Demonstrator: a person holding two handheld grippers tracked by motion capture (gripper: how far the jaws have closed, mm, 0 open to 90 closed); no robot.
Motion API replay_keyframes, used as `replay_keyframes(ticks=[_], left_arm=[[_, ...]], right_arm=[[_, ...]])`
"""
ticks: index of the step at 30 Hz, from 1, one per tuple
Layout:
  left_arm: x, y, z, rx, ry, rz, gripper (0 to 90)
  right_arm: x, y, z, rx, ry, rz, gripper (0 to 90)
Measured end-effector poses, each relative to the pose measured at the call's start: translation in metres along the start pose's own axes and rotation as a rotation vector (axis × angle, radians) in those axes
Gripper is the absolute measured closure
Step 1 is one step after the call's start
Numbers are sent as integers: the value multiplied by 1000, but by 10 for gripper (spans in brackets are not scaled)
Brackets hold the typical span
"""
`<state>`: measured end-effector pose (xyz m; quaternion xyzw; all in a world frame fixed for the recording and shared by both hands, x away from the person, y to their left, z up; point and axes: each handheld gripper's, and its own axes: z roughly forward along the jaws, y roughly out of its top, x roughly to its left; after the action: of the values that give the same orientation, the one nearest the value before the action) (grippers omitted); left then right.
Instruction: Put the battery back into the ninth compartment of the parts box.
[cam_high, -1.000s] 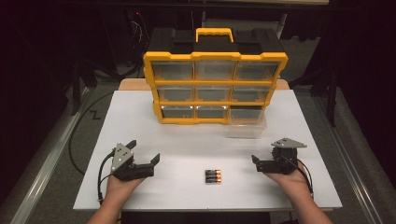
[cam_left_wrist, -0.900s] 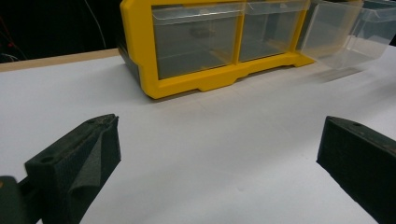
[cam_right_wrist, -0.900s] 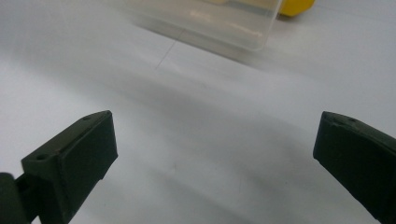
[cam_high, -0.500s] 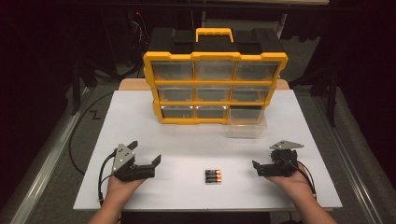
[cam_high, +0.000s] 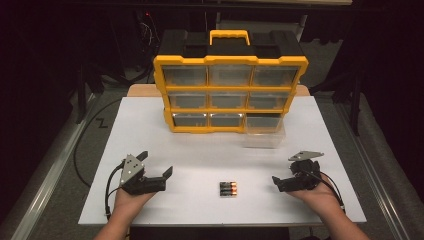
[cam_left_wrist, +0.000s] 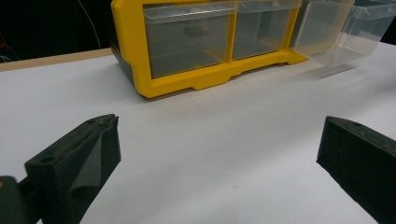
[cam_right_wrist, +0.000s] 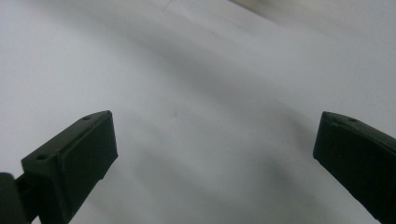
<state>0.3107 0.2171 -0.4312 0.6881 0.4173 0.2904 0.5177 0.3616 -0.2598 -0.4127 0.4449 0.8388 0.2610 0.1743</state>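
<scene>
Meanwhile, the right tongs (cam_high: 278, 182) have sunk slightly toward the tabletop (cam_high: 200, 150) at lower right; both it and the left tongs (cam_high: 162, 172) gape wide, empty. Batteries (cam_high: 228, 188) lie untouched at lower centre between them, so pickup is not yet begun

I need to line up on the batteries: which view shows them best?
The high view: the batteries lie side by side on the table between both grippers. The left gripper view faces the yellow organizer; the right gripper view faces bare tabletop.

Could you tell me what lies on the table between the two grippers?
In the high view, a small pack of batteries lies between the left gripper and the right gripper; otherwise bare white table.
</scene>
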Motion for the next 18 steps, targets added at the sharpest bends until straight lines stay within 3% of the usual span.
replay_keyframes(ticks=[5,13,18], left_arm=[[0,0,0,1,-1,3,2],[0,0,0,3,-2,8,2],[0,0,0,1,2,4,2]], right_arm=[[1,1,1,39,7,-28,9],[4,5,0,60,69,-113,9],[5,8,1,70,97,-137,9]])
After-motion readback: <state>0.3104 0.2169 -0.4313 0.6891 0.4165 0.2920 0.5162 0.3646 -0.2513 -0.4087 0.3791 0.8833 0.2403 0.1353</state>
